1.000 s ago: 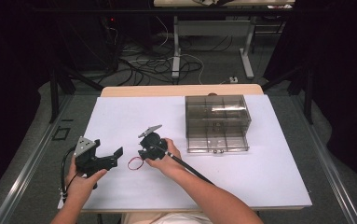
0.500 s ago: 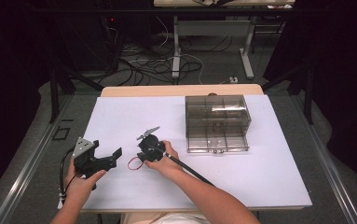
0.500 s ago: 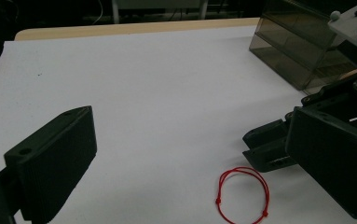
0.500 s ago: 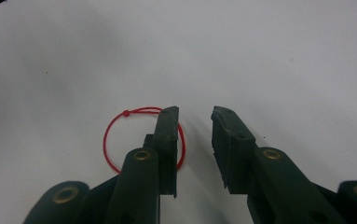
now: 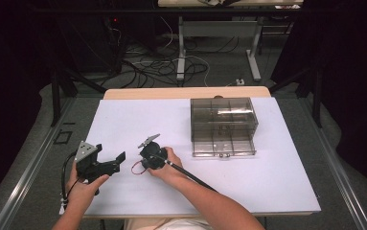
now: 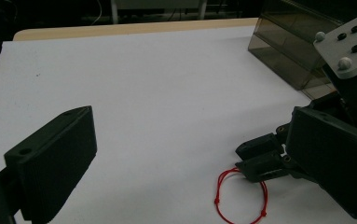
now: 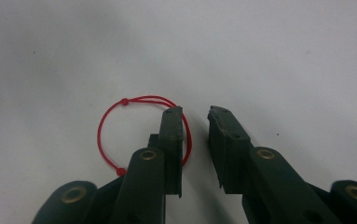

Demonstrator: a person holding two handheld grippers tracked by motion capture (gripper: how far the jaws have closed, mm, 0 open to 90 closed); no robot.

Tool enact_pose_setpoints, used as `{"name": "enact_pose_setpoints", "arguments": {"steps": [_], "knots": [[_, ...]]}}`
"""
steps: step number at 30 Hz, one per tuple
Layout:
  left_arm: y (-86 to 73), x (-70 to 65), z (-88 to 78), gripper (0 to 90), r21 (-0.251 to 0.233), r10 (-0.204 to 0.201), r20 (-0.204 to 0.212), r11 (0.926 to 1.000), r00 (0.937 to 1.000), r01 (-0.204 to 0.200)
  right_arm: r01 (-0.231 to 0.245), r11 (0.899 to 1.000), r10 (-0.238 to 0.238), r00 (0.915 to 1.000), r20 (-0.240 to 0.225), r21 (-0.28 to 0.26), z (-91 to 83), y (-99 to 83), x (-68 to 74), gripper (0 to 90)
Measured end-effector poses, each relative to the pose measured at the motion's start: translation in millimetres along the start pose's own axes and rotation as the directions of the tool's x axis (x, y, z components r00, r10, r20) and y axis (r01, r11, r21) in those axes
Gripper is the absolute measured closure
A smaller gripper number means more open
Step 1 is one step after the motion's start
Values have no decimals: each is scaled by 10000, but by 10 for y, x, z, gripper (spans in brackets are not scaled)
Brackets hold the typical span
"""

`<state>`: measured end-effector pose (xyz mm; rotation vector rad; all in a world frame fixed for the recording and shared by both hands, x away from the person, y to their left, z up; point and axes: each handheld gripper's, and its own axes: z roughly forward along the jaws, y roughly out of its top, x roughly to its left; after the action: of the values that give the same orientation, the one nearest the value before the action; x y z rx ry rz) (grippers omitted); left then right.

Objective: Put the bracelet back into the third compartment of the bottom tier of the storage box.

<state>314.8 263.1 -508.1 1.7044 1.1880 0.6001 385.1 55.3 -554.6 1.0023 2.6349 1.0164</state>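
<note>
Holding a gripper in each hand, you have a thin red string loop (image 7: 141, 133) lying flat on the white table (image 5: 267, 182), near the front and well apart from the clear drawer box (image 5: 223, 125); your right gripper (image 7: 195, 114) is down at the loop, with its jaws apart and nothing between them; one jaw sits over the edge of the loop and the other is outside it, on bare table; your left gripper (image 5: 107, 165) waits just to the side, jaws wide apart and holding nothing; the loop looks very light and floppy, with tiny knots on it, so I think it will slide or bend if you push it; a good place to pinch looks like the strand by your jaw, with one jaw on each side of the string, low against the table.
</note>
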Motion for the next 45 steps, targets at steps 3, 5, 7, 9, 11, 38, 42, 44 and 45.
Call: {"name": "enact_pose_setpoints", "arguments": {"steps": [3,5,7,9,11,38,42,44,45], "knots": [[1,-1,-3,17,22,10,15,10000,10000,-10,405,9991,-404,9991,100,-92,5,-8,-6,775],[1,-2,-1,17,24,9,8,10000,10000,-9,355,9993,-353,9993,158,-99,4,-16,10,787],[0,0,1,17,7,-2,16,10000,10000,2,327,9994,-325,9993,197,-99,2,-20,21,809],[0,0,1,17,9,-6,16,10000,10000,6,374,9993,-373,9991,187,-75,2,-18,27,838],[0,0,-1,18,17,-21,26,10000,10000,21,556,9984,-556,9984,74,-85,8,-18,30,888],[-1,-3,4,21,43,39,-2,10000,10000,-39,122,9990,-127,9999,-113,-436,-75,2,7,900],[0,-1,4,21,38,50,-16,10000,10000,-50,174,9982,-182,9997,-134,-577,-114,3,-19,900],[0,-1,4,21,32,53,-26,10000,10000,-53,142,9976,-153,9998,-159,-683,-150,2,-39,900],[0,-2,4,21,34,54,-27,10000,10000,-54,-31,9978,22,9999,-133,-659,-168,0,-36,900]]}}
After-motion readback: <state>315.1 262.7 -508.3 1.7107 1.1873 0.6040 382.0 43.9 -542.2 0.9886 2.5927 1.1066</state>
